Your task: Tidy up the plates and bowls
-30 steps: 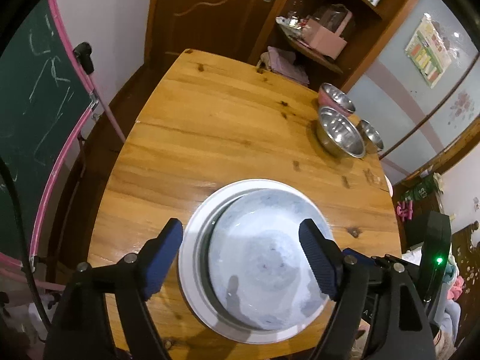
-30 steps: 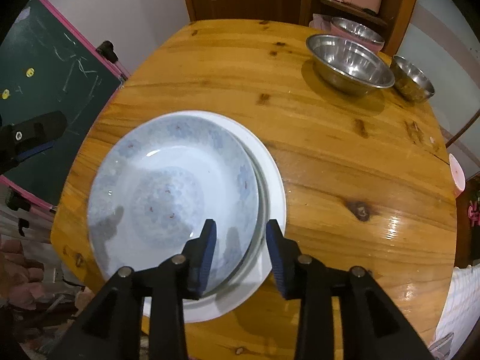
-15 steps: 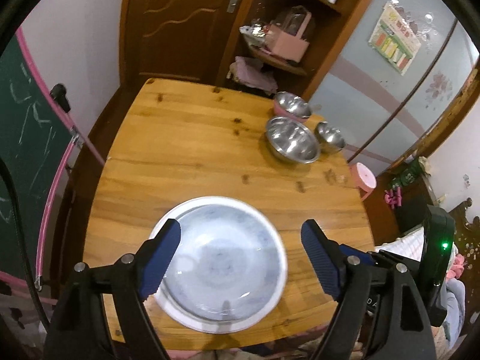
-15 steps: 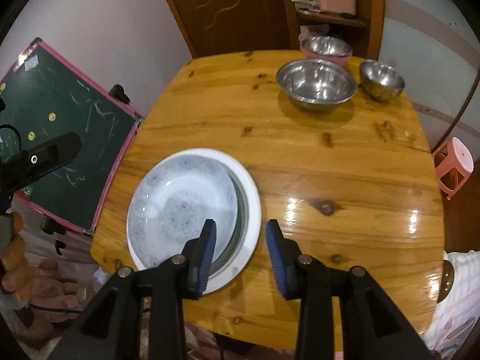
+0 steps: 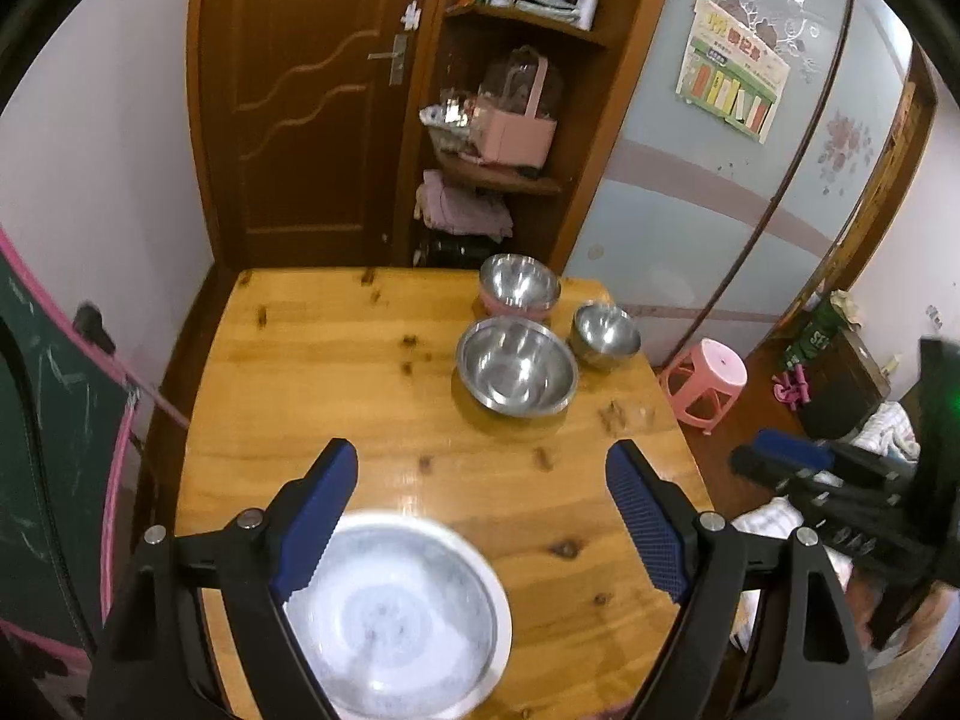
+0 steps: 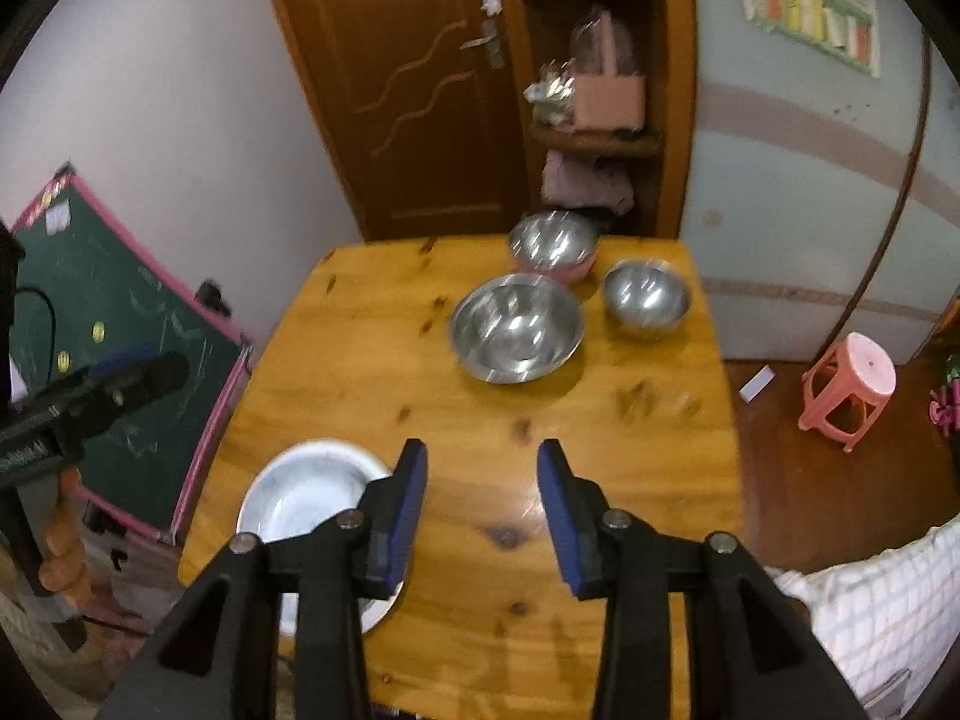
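Note:
A blue-patterned plate (image 5: 390, 618) lies stacked on a wider white plate (image 5: 501, 618) at the near left of the wooden table (image 5: 372, 384); the stack also shows in the right wrist view (image 6: 303, 495). Three steel bowls stand at the far right: a large one (image 5: 516, 366) (image 6: 516, 327), a small one (image 5: 605, 333) (image 6: 645, 297), and one on a pink base (image 5: 519, 285) (image 6: 552, 243). My left gripper (image 5: 480, 516) is open and empty, high above the plates. My right gripper (image 6: 483, 510) is open and empty, to the right of the stack.
A green chalkboard with a pink frame (image 6: 114, 324) leans left of the table. A pink stool (image 6: 852, 384) stands on the floor at right. A brown door (image 5: 300, 96) and shelves (image 5: 498, 120) lie beyond the table's far edge. White checked cloth (image 6: 882, 594) is at near right.
Both grippers have pulled up and back from the plate stack, so the whole table and room come into view. The right jaws have opened wider. The plates stay stacked on the table.

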The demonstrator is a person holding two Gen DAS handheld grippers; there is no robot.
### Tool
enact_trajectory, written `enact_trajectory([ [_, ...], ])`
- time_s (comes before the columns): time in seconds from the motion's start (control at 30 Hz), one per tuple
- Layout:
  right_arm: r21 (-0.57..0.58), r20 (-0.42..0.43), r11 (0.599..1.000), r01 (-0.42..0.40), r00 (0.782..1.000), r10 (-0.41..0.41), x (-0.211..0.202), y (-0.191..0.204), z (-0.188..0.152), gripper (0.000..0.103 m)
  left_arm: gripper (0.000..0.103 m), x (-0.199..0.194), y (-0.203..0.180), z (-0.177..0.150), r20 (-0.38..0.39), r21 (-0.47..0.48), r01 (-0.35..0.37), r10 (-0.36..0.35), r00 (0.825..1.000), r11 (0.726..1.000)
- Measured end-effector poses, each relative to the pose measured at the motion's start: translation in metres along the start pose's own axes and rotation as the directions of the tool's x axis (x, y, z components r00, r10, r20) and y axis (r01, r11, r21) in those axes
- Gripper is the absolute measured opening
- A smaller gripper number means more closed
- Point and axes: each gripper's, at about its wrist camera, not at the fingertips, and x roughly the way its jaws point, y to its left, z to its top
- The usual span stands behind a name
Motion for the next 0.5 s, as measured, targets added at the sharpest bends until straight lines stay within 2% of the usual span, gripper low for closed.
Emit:
enact_trajectory([
  [0.13, 0.016, 0.06, 0.999, 0.039, 0.997, -0.04, -0.019, -0.026, 0.031, 0.046, 0.084, 0.006, -0.017, 0.023, 0.032, 0.04, -0.035, 0.034, 0.999, 0.999],
  [0.3, 0.047, 0.096, 0.996, 0.081, 0.992, -0.085, -0.028, -0.055, 0.068, 0.052, 0.085, 0.031, -0.032, 0.049, 0.036, 0.064, -0.062, 0.059, 0.998, 0.996],
  [0.43, 0.044, 0.062, 0.995, 0.094, 0.993, -0.097, -0.011, -0.069, 0.088, 0.052, 0.085, 0.066, -0.036, 0.067, 0.028, 0.063, -0.101, 0.099, 0.995, 0.993],
  [0.5, 0.044, 0.036, 0.995, 0.091, 0.995, -0.093, 0.002, -0.074, 0.094, 0.052, 0.085, 0.095, -0.032, 0.075, -0.008, 0.043, -0.103, 0.104, 0.995, 0.994],
])
